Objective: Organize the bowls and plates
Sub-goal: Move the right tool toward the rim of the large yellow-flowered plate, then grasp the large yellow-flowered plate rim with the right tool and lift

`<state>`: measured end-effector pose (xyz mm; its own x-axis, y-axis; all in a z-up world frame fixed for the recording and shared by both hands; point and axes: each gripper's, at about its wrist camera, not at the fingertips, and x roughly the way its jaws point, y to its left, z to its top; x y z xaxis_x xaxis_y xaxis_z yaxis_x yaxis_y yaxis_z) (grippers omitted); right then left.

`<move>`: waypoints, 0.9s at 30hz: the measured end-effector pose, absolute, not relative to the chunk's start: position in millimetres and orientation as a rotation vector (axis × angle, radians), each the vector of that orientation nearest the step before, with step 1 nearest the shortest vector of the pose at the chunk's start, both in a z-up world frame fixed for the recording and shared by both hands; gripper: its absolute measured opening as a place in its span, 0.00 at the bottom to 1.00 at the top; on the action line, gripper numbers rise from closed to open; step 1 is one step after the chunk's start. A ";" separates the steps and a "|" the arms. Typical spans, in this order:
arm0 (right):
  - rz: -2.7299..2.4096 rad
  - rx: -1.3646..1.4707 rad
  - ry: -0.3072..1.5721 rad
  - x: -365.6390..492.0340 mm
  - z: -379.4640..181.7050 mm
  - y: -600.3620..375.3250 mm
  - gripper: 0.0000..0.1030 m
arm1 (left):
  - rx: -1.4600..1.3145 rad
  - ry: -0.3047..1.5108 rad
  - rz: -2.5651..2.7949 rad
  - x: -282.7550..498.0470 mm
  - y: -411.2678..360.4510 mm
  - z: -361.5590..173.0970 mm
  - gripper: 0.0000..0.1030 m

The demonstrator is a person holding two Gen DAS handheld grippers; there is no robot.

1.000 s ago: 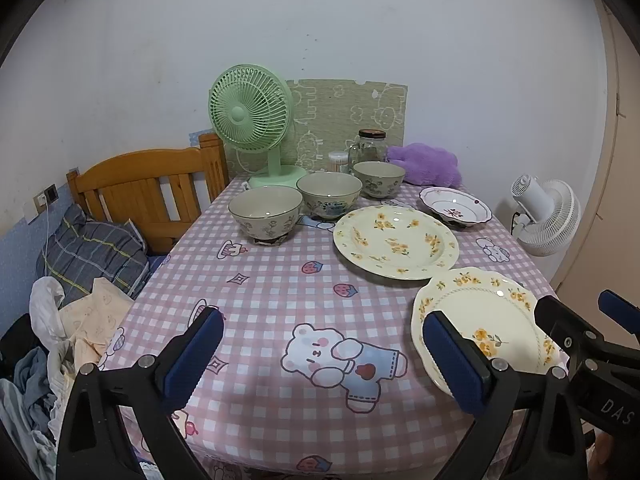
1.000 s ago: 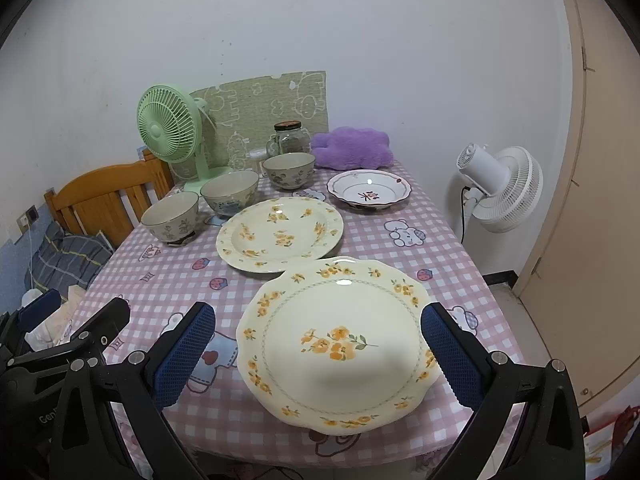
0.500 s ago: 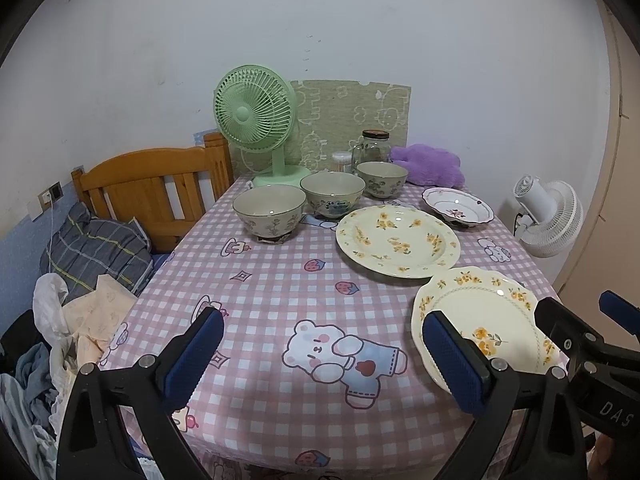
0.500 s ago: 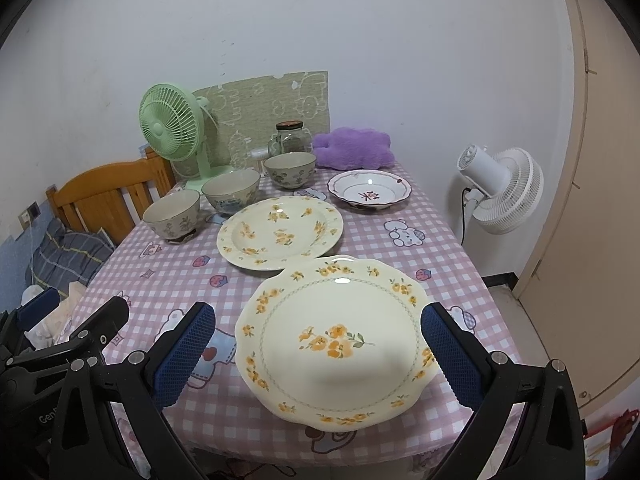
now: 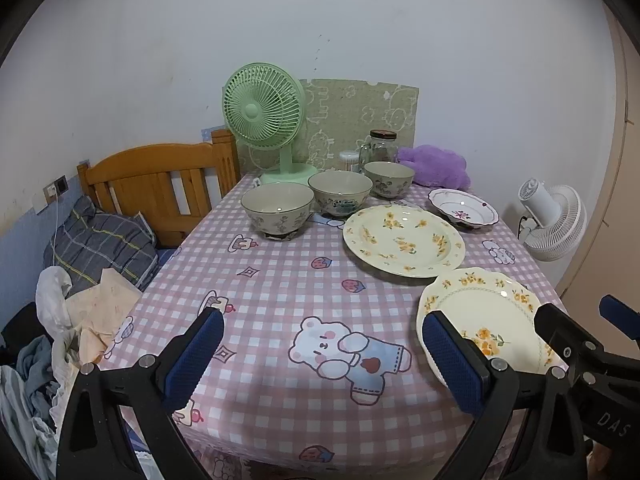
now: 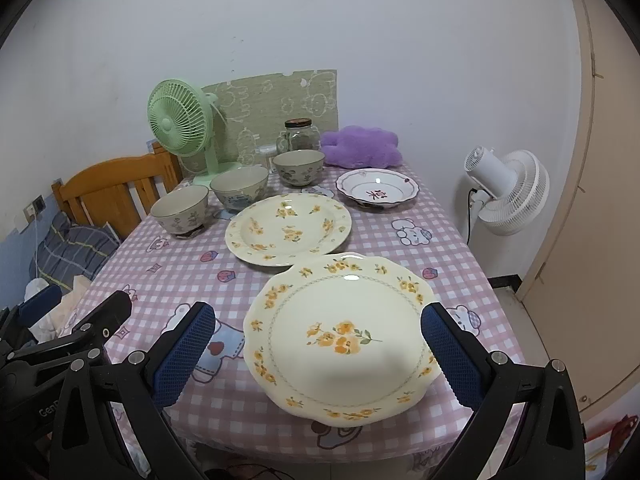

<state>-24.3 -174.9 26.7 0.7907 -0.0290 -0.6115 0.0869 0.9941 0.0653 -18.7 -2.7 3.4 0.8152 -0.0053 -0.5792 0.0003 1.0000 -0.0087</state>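
Two tools, both yours, jaws wide, empty. Left tool (image 5: 322, 354) over bare table (image 5: 280, 280). Three bowls (image 5: 277, 208) rowed far left; deep plate (image 5: 404, 240) centre; scalloped plate (image 6: 344, 336) near edge, under right tool (image 6: 316, 350).

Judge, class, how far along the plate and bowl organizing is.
Nothing looks stacked yet. Three ceramic bowls stand separately; the two yellow-flowered cream plates and red-patterned white dish lie apart. In hand: nothing; left gripper and right gripper hover, jaws open. All grouping remains.
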 end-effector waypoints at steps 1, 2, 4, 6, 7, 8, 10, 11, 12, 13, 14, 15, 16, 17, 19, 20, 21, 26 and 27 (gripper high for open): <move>-0.065 0.091 0.655 -24.3 27.7 -174.5 1.00 | -0.005 0.618 -0.004 -18.1 -2.1 3.5 0.97; -0.066 0.091 0.655 -23.6 28.2 -173.0 1.00 | -0.005 0.620 -0.005 -17.7 -1.4 3.4 0.97; -0.077 0.097 0.650 -21.9 30.2 -171.3 1.00 | -0.006 0.629 -0.012 -15.7 0.9 3.8 0.97; -0.084 0.110 0.648 -19.1 31.3 -169.3 1.00 | -0.013 0.637 -0.012 -12.8 4.0 4.3 0.97; -0.085 0.115 0.651 -16.7 32.3 -168.1 1.00 | -0.018 0.641 -0.014 -10.9 6.2 4.8 0.97; -0.088 0.117 0.652 -14.3 33.4 -166.4 1.00 | -0.021 0.649 -0.016 -7.2 8.1 5.2 0.97; -0.094 0.110 0.652 -10.6 36.2 -161.6 1.00 | -0.016 0.651 -0.026 -0.8 9.5 6.5 0.97; -0.100 0.107 0.651 -9.8 37.5 -160.6 1.00 | -0.011 0.650 -0.032 1.6 9.7 7.1 0.97; -0.113 0.104 0.650 -8.0 39.3 -159.1 1.00 | -0.006 0.655 -0.042 4.8 9.9 7.9 0.97; -0.123 0.106 0.656 -6.6 40.7 -158.0 1.00 | -0.004 0.659 -0.051 6.6 10.5 9.3 0.97; -0.128 0.109 0.662 -5.5 41.7 -158.1 1.00 | -0.003 0.658 -0.060 8.2 10.2 10.7 0.97; -0.138 0.113 0.668 -4.0 43.4 -157.9 1.00 | 0.003 0.657 -0.072 10.2 9.1 12.2 0.97; -0.145 0.112 0.670 -3.2 44.6 -157.5 1.00 | 0.009 0.658 -0.083 14.2 8.6 13.7 0.97; -0.156 0.111 0.672 -2.3 45.8 -157.6 1.00 | 0.013 0.661 -0.091 16.9 7.6 14.4 0.97; -0.178 0.111 0.673 0.7 47.2 -158.8 1.00 | 0.012 0.667 -0.110 22.8 5.2 14.3 0.96; -0.188 0.110 0.674 2.0 47.1 -159.9 1.00 | 0.013 0.676 -0.121 26.2 2.7 13.2 0.95; -0.199 0.108 0.677 3.2 46.6 -161.2 1.00 | 0.016 0.685 -0.132 29.2 -0.4 11.9 0.95; -0.225 0.112 0.702 9.5 41.1 -173.3 1.00 | 0.020 0.727 -0.164 41.5 -13.6 7.0 0.94; -0.229 0.113 0.708 10.6 39.2 -176.4 1.00 | 0.021 0.735 -0.166 44.0 -17.8 5.1 0.94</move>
<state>10.6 -176.4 39.2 0.7362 -0.1702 -0.6550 0.2465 0.9688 0.0253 44.0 -17.8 5.1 0.7291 -0.1430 -0.6693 0.1578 0.9867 -0.0389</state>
